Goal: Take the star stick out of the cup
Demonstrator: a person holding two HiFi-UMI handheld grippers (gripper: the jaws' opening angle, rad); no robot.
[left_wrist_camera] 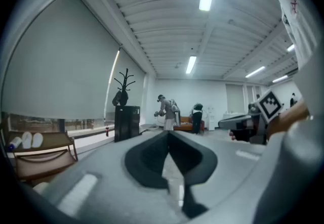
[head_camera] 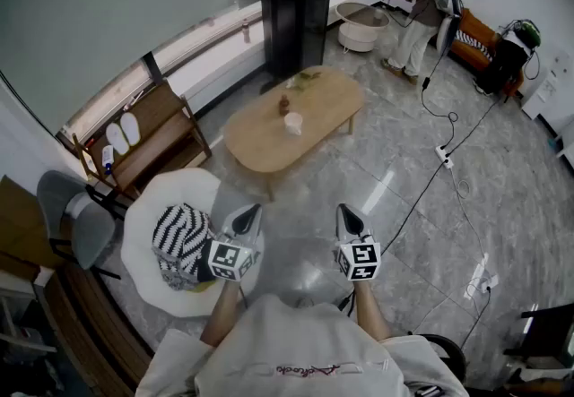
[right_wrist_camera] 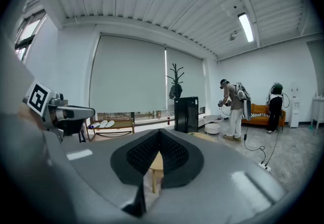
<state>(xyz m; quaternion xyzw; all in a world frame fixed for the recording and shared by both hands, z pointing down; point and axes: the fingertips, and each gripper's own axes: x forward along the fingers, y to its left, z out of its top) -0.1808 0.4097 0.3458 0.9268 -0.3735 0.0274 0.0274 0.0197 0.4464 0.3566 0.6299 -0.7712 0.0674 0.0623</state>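
Note:
A white cup (head_camera: 293, 123) stands near the middle of an oval wooden table (head_camera: 323, 104) across the room. A small brown object (head_camera: 284, 104) stands just behind it; whether it is the star stick I cannot tell. Both grippers are held in front of the person's chest, far short of the table. My left gripper (head_camera: 251, 210) (left_wrist_camera: 168, 134) has its jaws together with nothing in them. My right gripper (head_camera: 344, 209) (right_wrist_camera: 161, 133) is shut and empty too, and a piece of the table (right_wrist_camera: 153, 163) shows through the gap below its tips.
A white round chair with a striped cushion (head_camera: 182, 243) sits under my left gripper, with a grey chair (head_camera: 76, 220) and a wooden bench (head_camera: 143, 140) further left. Beyond the table are a black cabinet (head_camera: 296, 19) and a person (head_camera: 417, 1). A cable (head_camera: 448, 153) crosses the floor at right.

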